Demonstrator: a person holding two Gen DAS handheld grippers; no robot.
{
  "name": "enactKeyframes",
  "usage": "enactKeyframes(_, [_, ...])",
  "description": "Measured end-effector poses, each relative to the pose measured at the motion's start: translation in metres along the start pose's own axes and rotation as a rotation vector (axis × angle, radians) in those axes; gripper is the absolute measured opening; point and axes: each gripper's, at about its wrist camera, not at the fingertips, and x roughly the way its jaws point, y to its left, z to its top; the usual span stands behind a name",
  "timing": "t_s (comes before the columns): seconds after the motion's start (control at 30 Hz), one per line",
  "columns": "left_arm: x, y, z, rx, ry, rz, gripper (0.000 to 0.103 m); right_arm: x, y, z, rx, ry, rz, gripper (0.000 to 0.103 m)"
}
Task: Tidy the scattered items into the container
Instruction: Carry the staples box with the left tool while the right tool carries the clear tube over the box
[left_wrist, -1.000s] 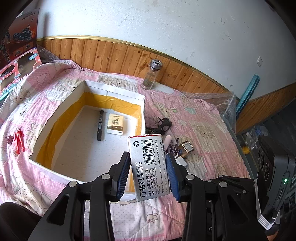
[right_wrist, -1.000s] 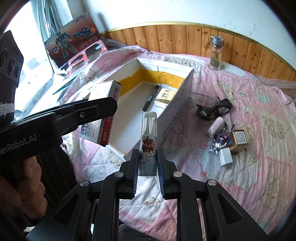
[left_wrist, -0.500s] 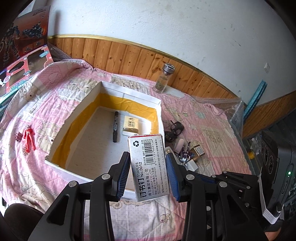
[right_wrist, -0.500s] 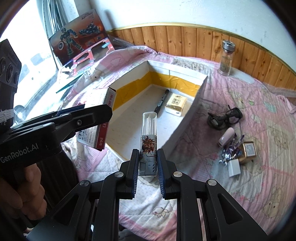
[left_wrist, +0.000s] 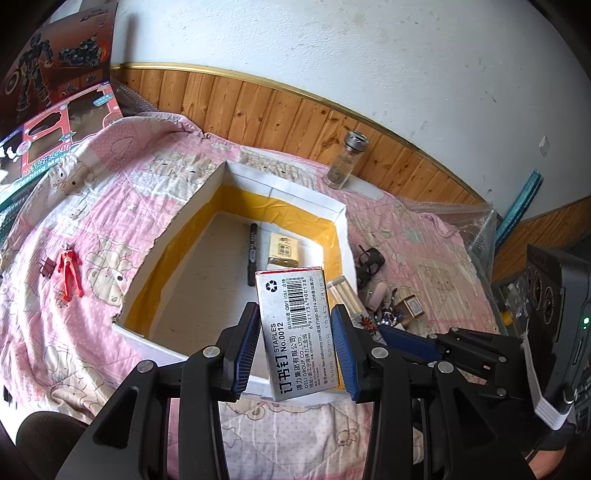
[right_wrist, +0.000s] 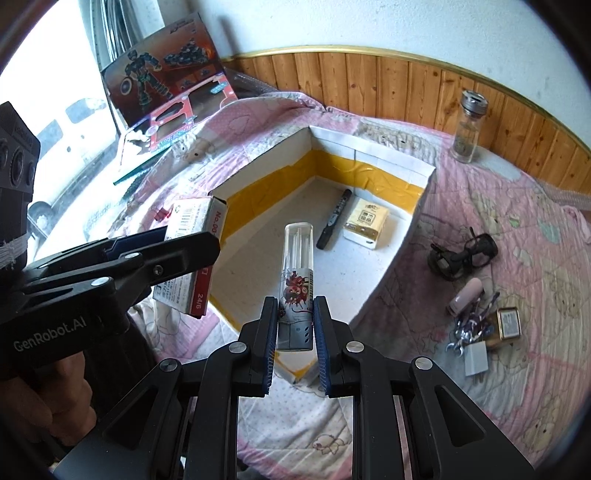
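Note:
My left gripper (left_wrist: 295, 317) is shut on a grey staples box (left_wrist: 297, 328), held above the near wall of the white box with yellow tape (left_wrist: 236, 181). My right gripper (right_wrist: 295, 308) is shut on a clear toothpick tube (right_wrist: 298, 269), also above the near edge of the white box (right_wrist: 369, 151). Inside lie a black marker (right_wrist: 334, 218) and a tissue pack (right_wrist: 366, 220). From the right wrist view the left gripper (right_wrist: 184, 243) and its staples box (right_wrist: 192, 254) hang at the left.
On the pink quilt right of the box lie a black strap (right_wrist: 461, 251), a pink tube (right_wrist: 466, 295), a small tin (right_wrist: 509, 323), a white charger (right_wrist: 476, 357). A glass jar (right_wrist: 468, 125) stands by the wooden wall. A red figure (left_wrist: 68, 271) lies left of the box.
Both grippers have drawn back and risen slightly, so the white box looks smaller and farther. The right gripper's tube tip now shows beside the staples box in the left view. Grips unchanged.

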Motion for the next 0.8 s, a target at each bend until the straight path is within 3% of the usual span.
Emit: enactKeyframes(0.8, [0.044, 0.026, 0.026, -0.006, 0.063, 0.076, 0.041, 0.043, -0.009, 0.036, -0.008, 0.059, 0.031, 0.02])
